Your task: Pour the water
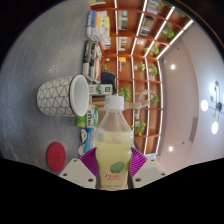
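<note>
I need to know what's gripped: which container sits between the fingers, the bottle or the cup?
The bottle, white-capped with a green label, sits between the pink pads. The white patterned cup lies beyond them.

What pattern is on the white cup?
The white cup has a dark criss-cross line pattern, seen in the gripper view.

The bottle point(114, 148) base was hidden below the fingers point(89, 163). Contact between pads and bottle could not be confirmed. Items on the shelves point(130, 60) were too small to identify. The bottle label was illegible
</note>
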Available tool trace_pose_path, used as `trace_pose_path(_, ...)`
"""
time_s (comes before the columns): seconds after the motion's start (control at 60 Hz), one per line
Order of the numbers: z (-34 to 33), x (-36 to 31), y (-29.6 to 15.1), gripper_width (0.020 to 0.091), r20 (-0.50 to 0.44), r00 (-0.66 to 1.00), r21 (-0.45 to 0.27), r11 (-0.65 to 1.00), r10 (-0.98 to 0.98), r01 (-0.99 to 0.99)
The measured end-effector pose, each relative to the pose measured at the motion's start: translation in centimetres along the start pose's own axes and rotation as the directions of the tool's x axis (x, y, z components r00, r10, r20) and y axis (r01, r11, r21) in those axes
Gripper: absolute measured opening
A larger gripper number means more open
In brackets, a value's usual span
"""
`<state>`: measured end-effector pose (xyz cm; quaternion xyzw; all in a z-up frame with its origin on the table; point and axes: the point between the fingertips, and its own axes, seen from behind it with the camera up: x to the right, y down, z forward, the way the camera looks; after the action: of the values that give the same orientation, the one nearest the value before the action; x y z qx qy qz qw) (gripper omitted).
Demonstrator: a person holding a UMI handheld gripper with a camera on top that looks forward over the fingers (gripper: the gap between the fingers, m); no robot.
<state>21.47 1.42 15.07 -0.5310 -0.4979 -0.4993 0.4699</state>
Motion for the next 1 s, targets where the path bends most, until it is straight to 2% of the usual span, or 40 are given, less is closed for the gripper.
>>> trace_pose_path(0.183, 1.7, 0.6, -1.0, 0.0362, -0.043, 0.958, 0.019, 0.958, -0.284, 0.285)
trace_pose_path(0.317, 2.4, 1.9, -2.3, 0.0362, -0.129, 0.859, 0.021, 0.864, -0.496, 0.503)
trace_pose_path(0.583, 2.3, 1.8, -2.8, 0.0361, -0.147, 0.835, 0.035, 0.841, -0.53, 0.54)
trace_pose_path(0.7, 1.6, 2.7, -1.9, 0.0364, -0.119, 0.936, 0.056, 0.939, -0.332, 0.34)
trace_pose_path(0.783, 1.1, 3.2, -0.3, 0.0361, -0.032, 0.999, 0.051, 0.999, 0.007, -0.005)
trace_pose_path(0.817, 0.9, 3.5, 0.2, 0.0386, 0.001, 0.986, 0.041, 0.985, 0.167, -0.167)
trace_pose_path(0.883, 0.6, 3.2, 0.6, 0.0388, 0.07, 0.873, 0.025, 0.874, 0.482, -0.485)
trace_pose_path(0.933, 0.4, 4.3, 0.8, 0.0387, 0.085, 0.716, 0.029, 0.717, 0.693, -0.697)
trace_pose_path(0.967, 0.2, 4.2, 0.1, 0.0387, 0.085, 0.606, 0.016, 0.607, 0.791, -0.794)
trace_pose_path(1.0, 0.0, 4.5, 1.3, 0.0387, 0.115, 0.487, 0.017, 0.489, 0.866, -0.872)
